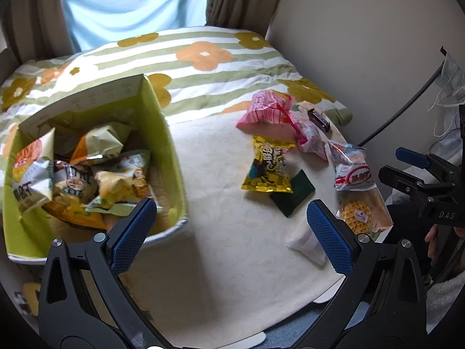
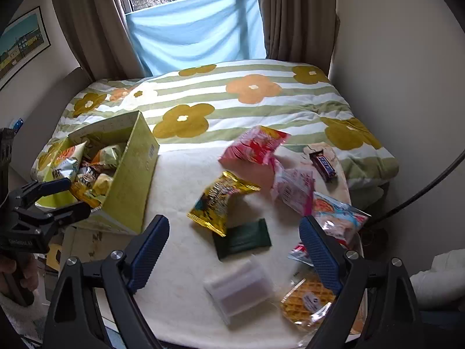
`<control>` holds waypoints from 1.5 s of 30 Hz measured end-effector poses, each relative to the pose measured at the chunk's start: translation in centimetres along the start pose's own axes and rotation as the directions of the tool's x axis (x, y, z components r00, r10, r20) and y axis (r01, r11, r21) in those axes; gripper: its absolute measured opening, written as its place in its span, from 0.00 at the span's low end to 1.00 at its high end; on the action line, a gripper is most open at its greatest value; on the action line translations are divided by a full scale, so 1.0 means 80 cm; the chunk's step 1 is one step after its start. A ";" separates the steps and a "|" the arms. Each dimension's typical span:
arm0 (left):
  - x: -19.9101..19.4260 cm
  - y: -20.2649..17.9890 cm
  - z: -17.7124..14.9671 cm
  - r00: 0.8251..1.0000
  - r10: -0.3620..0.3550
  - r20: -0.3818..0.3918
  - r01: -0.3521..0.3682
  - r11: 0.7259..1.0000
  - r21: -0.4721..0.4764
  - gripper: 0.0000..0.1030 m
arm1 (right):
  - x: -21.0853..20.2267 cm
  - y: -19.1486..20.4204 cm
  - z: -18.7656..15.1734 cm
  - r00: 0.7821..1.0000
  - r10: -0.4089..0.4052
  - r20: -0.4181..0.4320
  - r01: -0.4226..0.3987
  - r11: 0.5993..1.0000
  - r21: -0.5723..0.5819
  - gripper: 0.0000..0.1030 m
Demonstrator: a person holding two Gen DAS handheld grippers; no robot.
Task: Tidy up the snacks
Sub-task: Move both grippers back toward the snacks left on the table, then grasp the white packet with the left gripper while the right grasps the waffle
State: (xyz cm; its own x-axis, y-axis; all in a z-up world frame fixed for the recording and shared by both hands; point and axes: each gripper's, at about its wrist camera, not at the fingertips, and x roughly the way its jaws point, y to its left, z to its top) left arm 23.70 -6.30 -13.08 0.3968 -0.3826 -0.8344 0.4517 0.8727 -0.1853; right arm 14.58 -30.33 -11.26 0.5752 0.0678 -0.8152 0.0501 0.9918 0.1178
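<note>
Between R tongs (image 2: pixel 234 254): green pkt (image 2: pixel 242 240), untouched.

Colours and patterns, placed from the box (image 2: pixel 128 192):
- Box: yellow-green walls.
- Bench (image 2: pixel 180 261): cream, faint leaf pattern.
- Quilt (image 2: pixel 261 110) behind it: white with green stripes, mustard and orange flowers.
- Cloth (image 2: pixel 197 32) at the window: light blue; curtains (image 2: pixel 293 14) taupe.
- Right of the box: yellow packet (image 2: pixel 221 203) with dark print; dark green packet (image 2: pixel 244 240); pink-and-red bag (image 2: pixel 255 145); brown bar (image 2: pixel 324 164); golden waffle (image 2: pixel 309 301) in clear wrap.
- Tongs: black arms, blue pads (image 2: pixel 149 250).
</note>
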 end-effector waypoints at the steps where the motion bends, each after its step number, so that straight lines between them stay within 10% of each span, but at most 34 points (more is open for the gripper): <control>1: 0.006 -0.013 -0.004 1.000 0.001 -0.012 -0.001 1.000 -0.002 1.00 | -0.001 -0.015 -0.009 1.000 0.004 -0.009 -0.004 1.000 -0.002 0.86; 16: 0.136 -0.181 -0.086 0.974 -0.006 -0.226 0.039 0.989 0.140 0.99 | 0.044 -0.138 -0.132 0.968 0.085 -0.238 -0.122 0.982 -0.142 0.99; 24: 0.193 -0.204 -0.092 0.952 0.023 -0.305 0.058 0.965 0.255 0.99 | 0.077 -0.147 -0.160 0.965 0.078 -0.252 -0.128 0.974 -0.188 0.99; 36: 0.244 -0.211 -0.099 0.927 0.063 -0.371 0.087 0.922 0.376 0.73 | 0.120 -0.138 -0.167 0.954 0.072 -0.290 -0.152 0.952 -0.266 0.99; 45: 0.252 -0.218 -0.098 0.931 0.074 -0.358 0.098 0.893 0.439 0.63 | 0.136 -0.133 -0.169 0.944 0.060 -0.324 -0.167 0.935 -0.312 0.99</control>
State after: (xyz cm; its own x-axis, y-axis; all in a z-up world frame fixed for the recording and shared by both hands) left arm 17.54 -26.88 -30.71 0.1166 -0.1826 -0.9762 0.7929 0.6091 -0.0192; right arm 9.27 -38.67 -29.01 0.2813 0.1587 -0.9464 -0.3039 0.9502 0.0690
